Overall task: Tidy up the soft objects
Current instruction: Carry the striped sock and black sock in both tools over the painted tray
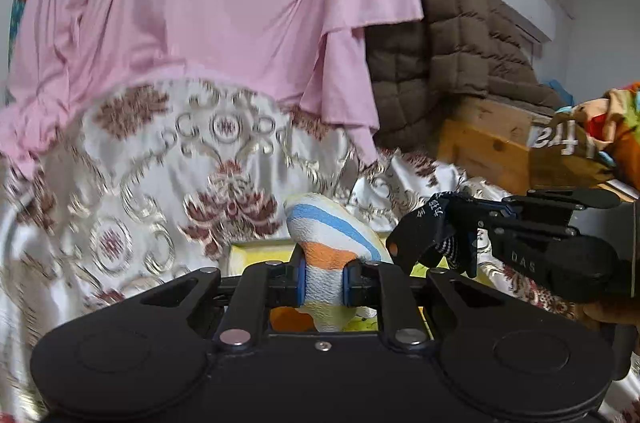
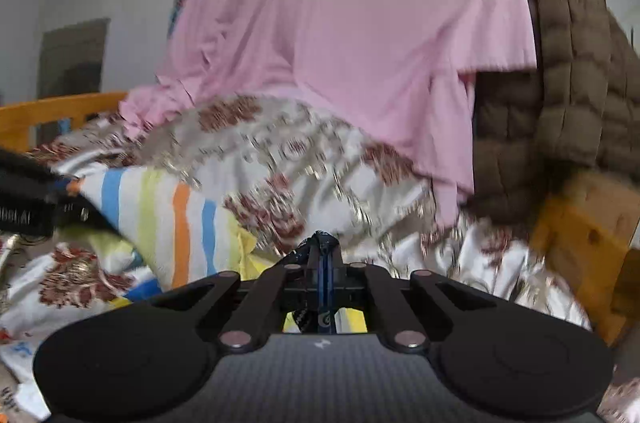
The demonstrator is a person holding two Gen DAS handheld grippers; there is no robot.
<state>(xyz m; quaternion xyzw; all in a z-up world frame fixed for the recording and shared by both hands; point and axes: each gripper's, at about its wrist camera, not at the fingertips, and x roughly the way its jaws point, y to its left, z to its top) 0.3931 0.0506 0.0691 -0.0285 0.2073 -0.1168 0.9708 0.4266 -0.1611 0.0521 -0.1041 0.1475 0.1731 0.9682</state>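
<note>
Midway, I judge: left tongs [image 1: 324, 281] pinch the striped sock [image 1: 332, 235]; right tongs [image 2: 323, 263], just beside, clamp a dark sock [image 1: 432, 235]. Neither is put away; pairing remains.

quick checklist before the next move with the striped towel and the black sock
1. Left tongs shut on the striped towel: ok.
2. Right tongs shut on the black sock: ok.
3. Sock fully clear of the patterned bedspread: cannot tell, motion blur.
4. Towel lifted free: not ok, most of it lies on the bedspread in the right wrist view.
5. The two tongs apart, not touching: ok.
6. Drop-off spot for either item visible: cannot tell.
</note>
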